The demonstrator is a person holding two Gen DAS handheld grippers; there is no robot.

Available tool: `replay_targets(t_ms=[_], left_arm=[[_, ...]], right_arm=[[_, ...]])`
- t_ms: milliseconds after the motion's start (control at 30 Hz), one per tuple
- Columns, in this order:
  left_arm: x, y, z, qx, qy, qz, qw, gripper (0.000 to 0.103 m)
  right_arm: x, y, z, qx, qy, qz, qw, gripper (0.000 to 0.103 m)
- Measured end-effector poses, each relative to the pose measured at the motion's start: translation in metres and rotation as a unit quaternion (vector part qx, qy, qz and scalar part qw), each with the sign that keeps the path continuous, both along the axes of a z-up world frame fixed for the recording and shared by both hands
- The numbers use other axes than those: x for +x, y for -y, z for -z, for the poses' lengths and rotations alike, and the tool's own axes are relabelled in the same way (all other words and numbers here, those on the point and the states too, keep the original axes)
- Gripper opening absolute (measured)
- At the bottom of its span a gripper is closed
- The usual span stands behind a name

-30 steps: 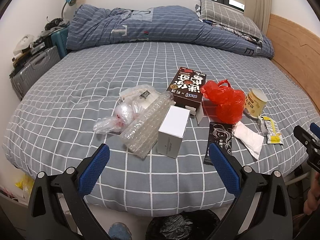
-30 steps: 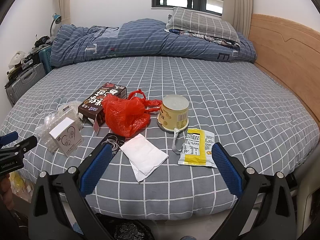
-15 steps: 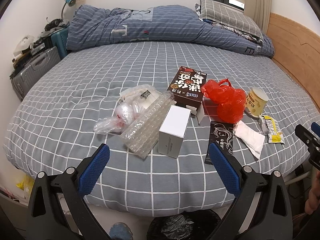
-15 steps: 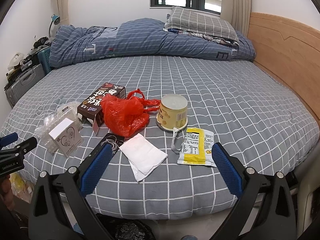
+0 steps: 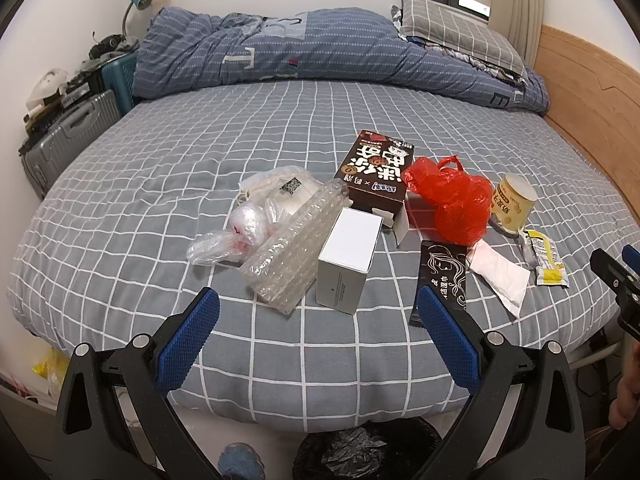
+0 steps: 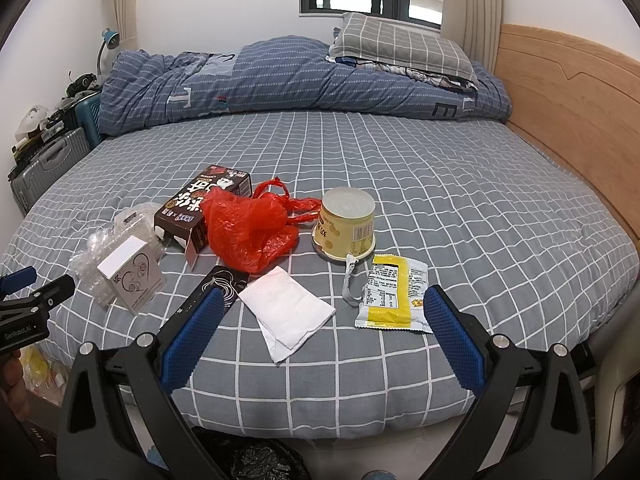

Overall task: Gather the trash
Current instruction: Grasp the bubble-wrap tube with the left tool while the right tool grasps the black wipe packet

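Note:
Trash lies on the grey checked bed point(image 5: 160, 184): a white box point(image 5: 348, 258), bubble wrap point(image 5: 294, 248), clear plastic bags point(image 5: 244, 226), a brown carton point(image 5: 376, 174), a red bag point(image 5: 452, 200), a yellow cup point(image 5: 512, 204), a black sachet point(image 5: 444, 276), a white napkin point(image 6: 286, 310) and a yellow wrapper point(image 6: 394, 292). My left gripper point(image 5: 316, 332) is open and empty, just short of the white box. My right gripper point(image 6: 322, 330) is open and empty, with the napkin between its fingers' line of sight.
A bin with a black liner point(image 5: 360, 456) stands on the floor below the bed edge. Suitcases point(image 5: 64, 140) are at the left. A folded blue duvet point(image 5: 320, 52) and pillow lie at the back. A wooden headboard point(image 6: 568, 112) runs along the right.
Both views have shifted very slightly; the trash has not moved and both grippers stay open.

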State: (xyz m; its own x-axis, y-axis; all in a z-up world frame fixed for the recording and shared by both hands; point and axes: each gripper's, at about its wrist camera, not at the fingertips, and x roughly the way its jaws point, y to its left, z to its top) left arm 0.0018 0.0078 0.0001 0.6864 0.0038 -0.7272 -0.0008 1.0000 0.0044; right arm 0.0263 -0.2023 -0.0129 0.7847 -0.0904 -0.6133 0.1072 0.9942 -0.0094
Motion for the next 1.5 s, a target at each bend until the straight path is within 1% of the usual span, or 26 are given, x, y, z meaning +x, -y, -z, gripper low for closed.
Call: replay_targets(t_ms=[200, 433, 533, 700, 733, 800, 967, 1100, 1167, 1267, 1367, 1433, 1500], left_arm=[[0.0, -0.001, 0.001, -0.001, -0.001, -0.002, 1.0, 0.097], [0.006, -0.015, 0.01, 0.001, -0.013, -0.012, 0.9998, 0.095], [0.009, -0.026, 0.013, -0.001, -0.018, -0.019, 0.9997, 0.095], [0.02, -0.042, 0.026, 0.001, -0.03, -0.023, 0.9993, 0.094], [0.022, -0.045, 0.03, 0.0, -0.034, -0.025, 0.9991, 0.094], [0.027, -0.052, 0.038, 0.0, -0.045, -0.03, 0.9986, 0.091], [0.043, -0.065, 0.052, -0.008, -0.06, -0.04, 0.9974, 0.088], [0.055, -0.067, 0.059, -0.011, -0.064, -0.031, 0.9974, 0.086], [0.058, -0.066, 0.061, -0.008, -0.063, -0.023, 0.9977, 0.086], [0.065, -0.064, 0.062, -0.003, -0.06, -0.009, 0.9981, 0.082], [0.071, -0.062, 0.065, 0.007, -0.06, -0.007, 0.9981, 0.075], [0.075, -0.062, 0.071, 0.002, -0.07, -0.004, 0.9976, 0.069], [0.077, -0.061, 0.075, -0.008, -0.078, 0.003, 0.9969, 0.058]], right_arm=[[0.004, -0.008, 0.003, 0.005, -0.003, -0.004, 1.0, 0.096], [0.019, -0.045, 0.005, 0.013, -0.009, -0.026, 1.0, 0.096], [0.03, -0.063, 0.011, 0.014, -0.018, -0.037, 0.999, 0.096], [0.048, -0.091, 0.029, 0.003, -0.044, -0.051, 0.998, 0.096], [0.051, -0.095, 0.033, 0.002, -0.045, -0.044, 0.998, 0.096], [0.058, -0.104, 0.041, -0.002, -0.055, -0.048, 0.997, 0.096], [0.073, -0.119, 0.058, -0.003, -0.074, -0.05, 0.996, 0.096], [0.086, -0.124, 0.074, -0.004, -0.093, -0.042, 0.995, 0.091], [0.092, -0.123, 0.082, 0.0, -0.105, -0.035, 0.994, 0.09], [0.099, -0.122, 0.091, 0.009, -0.114, -0.028, 0.993, 0.089], [0.105, -0.122, 0.102, 0.021, -0.124, -0.023, 0.992, 0.085], [0.11, -0.123, 0.113, 0.027, -0.139, -0.021, 0.99, 0.079], [0.11, -0.127, 0.116, 0.017, -0.137, -0.017, 0.99, 0.078]])
